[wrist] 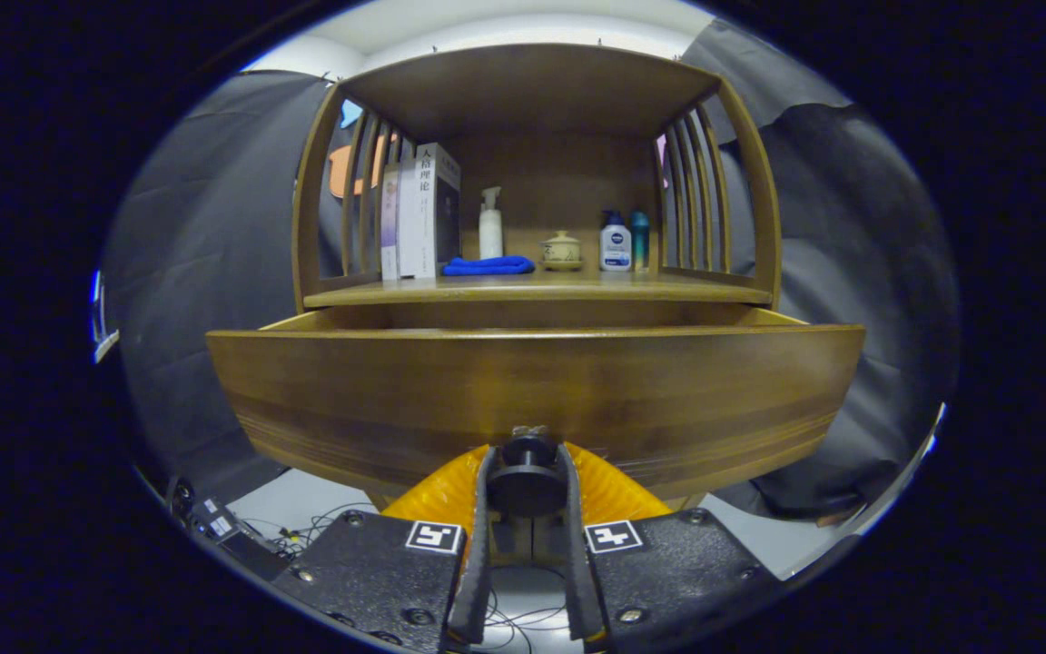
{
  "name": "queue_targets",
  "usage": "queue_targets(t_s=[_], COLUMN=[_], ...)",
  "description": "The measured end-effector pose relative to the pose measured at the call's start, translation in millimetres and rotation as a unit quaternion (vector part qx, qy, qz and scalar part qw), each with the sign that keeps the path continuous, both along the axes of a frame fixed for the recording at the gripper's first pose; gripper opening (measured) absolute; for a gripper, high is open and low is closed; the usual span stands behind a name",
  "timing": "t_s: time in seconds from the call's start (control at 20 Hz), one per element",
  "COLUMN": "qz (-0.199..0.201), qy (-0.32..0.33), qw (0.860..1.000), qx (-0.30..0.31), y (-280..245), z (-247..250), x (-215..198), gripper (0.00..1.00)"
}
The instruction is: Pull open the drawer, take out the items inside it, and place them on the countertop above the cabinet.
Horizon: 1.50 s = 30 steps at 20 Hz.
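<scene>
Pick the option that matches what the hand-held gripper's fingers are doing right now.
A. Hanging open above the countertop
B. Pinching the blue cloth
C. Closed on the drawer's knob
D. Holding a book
C: the hand-held gripper has both fingers pressed on either side of the dark round knob on the drawer front, and the drawer stands pulled out from the cabinet.

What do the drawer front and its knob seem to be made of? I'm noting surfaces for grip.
Drawer front: looks like brown wood with a smooth, slightly glossy varnish; grain streaks and soft sheen show. Knob: dark, round and matte, perhaps metal or plastic; can't tell which. The hand-held gripper has both fingers closed against it.
</scene>
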<state>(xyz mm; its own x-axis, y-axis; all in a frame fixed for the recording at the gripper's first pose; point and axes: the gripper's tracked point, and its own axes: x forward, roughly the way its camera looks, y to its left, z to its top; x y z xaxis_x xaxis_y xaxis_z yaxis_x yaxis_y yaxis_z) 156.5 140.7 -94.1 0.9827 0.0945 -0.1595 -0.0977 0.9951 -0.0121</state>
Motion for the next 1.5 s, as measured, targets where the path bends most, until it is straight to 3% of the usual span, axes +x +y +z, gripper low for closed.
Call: queue_targets(t_s=[0.75, 1.25, 1.4, 1.5], qz=[0.012, 0.017, 0.015, 0.007], qy=[0.003, -0.002, -0.007, -0.024], qw=[1.000, 1.000, 1.000, 0.999], qx=[-0.007, -0.014, -0.025, -0.035], y=[-3, -2, -9, -19], z=[-17, -19, -15, -3], x=[-50, -53, -55, -59], gripper=[0.36, 0.37, 0.49, 0.66])
